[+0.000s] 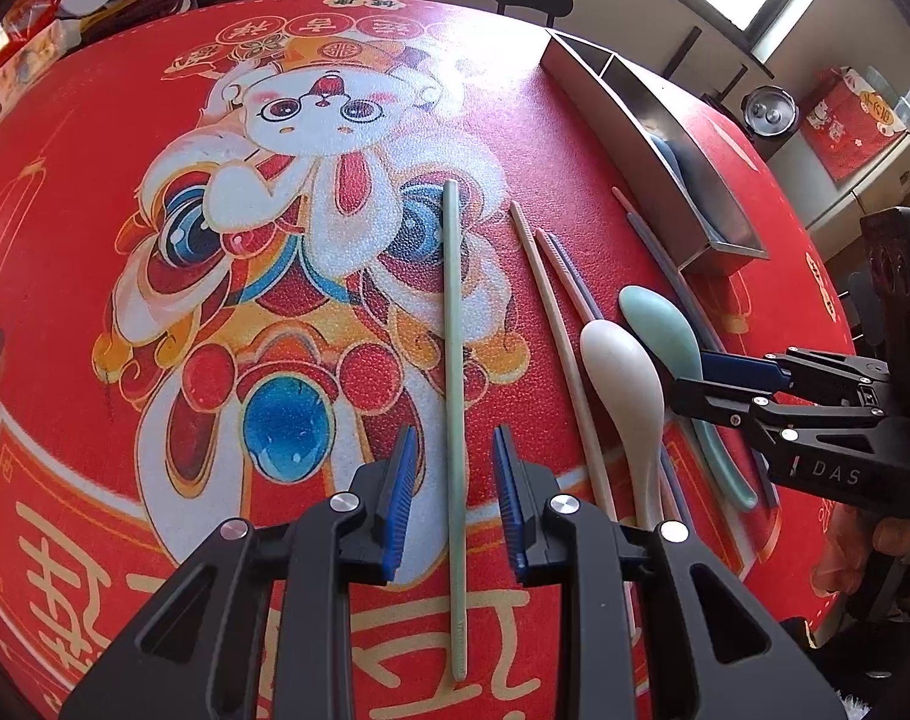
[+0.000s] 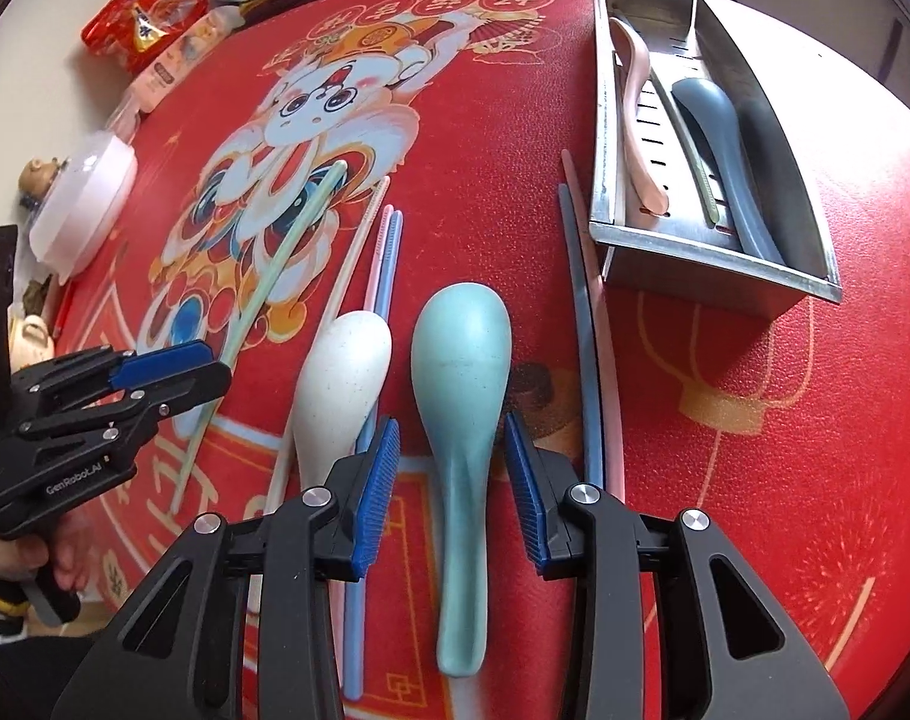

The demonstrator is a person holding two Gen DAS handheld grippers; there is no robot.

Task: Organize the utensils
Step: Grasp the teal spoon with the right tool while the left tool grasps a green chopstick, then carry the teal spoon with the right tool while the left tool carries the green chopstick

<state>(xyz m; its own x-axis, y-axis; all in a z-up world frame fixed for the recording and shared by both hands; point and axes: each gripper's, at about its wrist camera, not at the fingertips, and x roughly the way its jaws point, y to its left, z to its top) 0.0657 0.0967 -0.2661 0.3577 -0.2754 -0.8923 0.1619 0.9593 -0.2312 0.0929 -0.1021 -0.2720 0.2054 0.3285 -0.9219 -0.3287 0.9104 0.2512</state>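
1. Left gripper (image 1: 455, 468): jaws part open, straddling a green chopstick (image 1: 454, 396) lying flat on the table (image 1: 95, 192). Pads clear of it on both sides, nothing held.
2. Right gripper (image 2: 452, 462): jaws part open around the teal spoon (image 2: 462, 396), which lies bowl-down on the table with its handle toward the camera. Gaps visible both sides, no grip.
3. White spoon (image 2: 341, 384) just left of the teal one, bowl-down too, lying over a pink/blue chopstick pair (image 2: 389, 252).
4. Cream chopstick (image 2: 359, 240) just left of that pair.
5. Another blue and pink chopstick pair (image 2: 587, 324) right of the teal spoon, running along the near-left side of the metal utensil tray (image 2: 713, 282).
6. Tray sits far right on the table, with a divider. Left compartment: pink spoon (image 2: 635, 114). A dark blue-grey spoon (image 2: 719, 144) and a green chopstick (image 2: 704, 180) also in the tray; can't tell for sure which side of the divider.
7. Table cover is a red cartoon-print mat (image 1: 275, 210).
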